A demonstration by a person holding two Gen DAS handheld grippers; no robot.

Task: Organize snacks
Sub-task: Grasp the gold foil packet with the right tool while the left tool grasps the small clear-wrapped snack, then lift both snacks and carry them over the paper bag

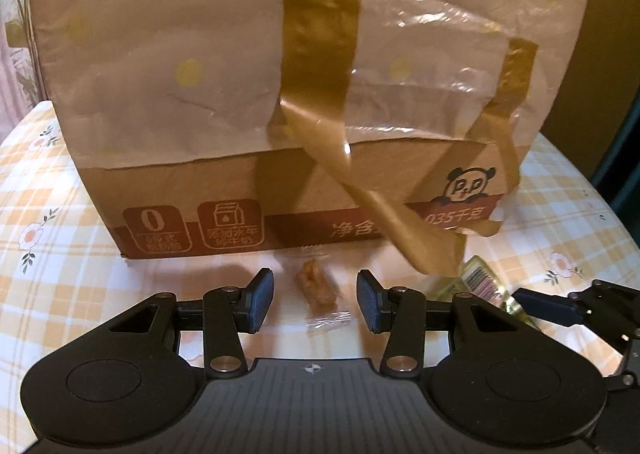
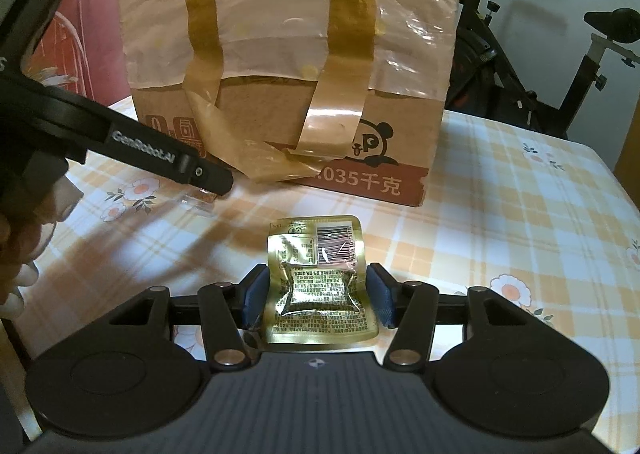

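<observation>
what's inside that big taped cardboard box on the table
Cannot tell. The cardboard box shows only its taped outside, so its contents are hidden. In front of it lie a clear-wrapped brown candy and a gold foil packet, each between open gripper fingers.

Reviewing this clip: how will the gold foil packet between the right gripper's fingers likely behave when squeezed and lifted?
The gold foil packet probably flexes at its flat sealed edges, which look thin and crinkled. Its puffed middle suggests a firmer block inside, so it should hold shape there. The glossy foil may slip against the pads of the right gripper, whose jaws stand open on either side of it.
</observation>
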